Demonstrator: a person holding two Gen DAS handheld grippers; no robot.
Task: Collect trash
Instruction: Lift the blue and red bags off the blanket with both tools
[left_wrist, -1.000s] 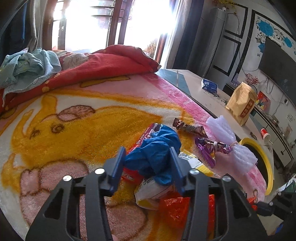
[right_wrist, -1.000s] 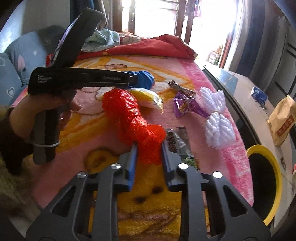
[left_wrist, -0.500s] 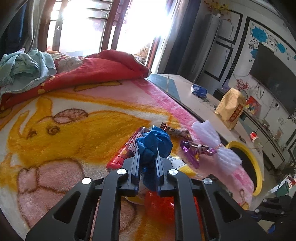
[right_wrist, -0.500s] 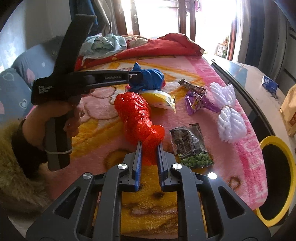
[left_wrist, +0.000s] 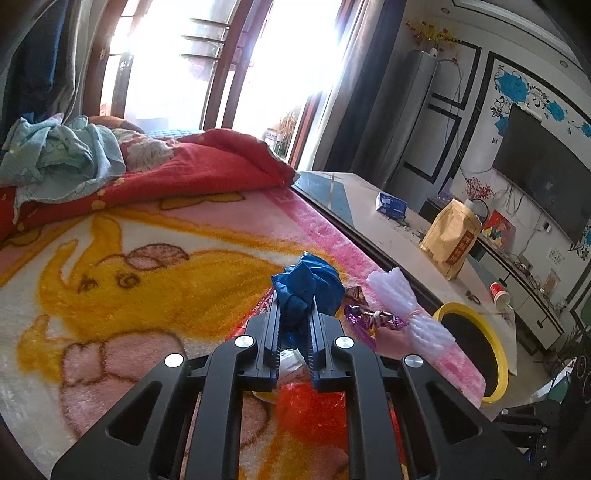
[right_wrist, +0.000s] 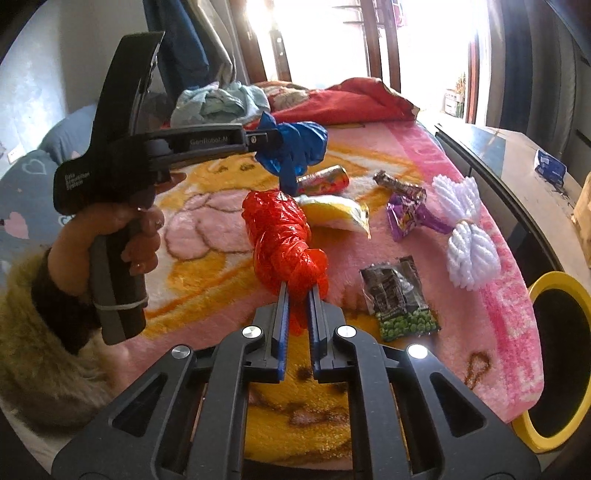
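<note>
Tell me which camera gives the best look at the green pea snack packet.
The right wrist view: the pea packet lies fully visible on the blanket, just right of the right claw, which is shut on the red plastic bag. The left wrist view does not show the packet.

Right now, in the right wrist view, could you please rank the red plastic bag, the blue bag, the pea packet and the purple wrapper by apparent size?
1. red plastic bag
2. blue bag and pea packet: too alike to rank
3. purple wrapper
</note>
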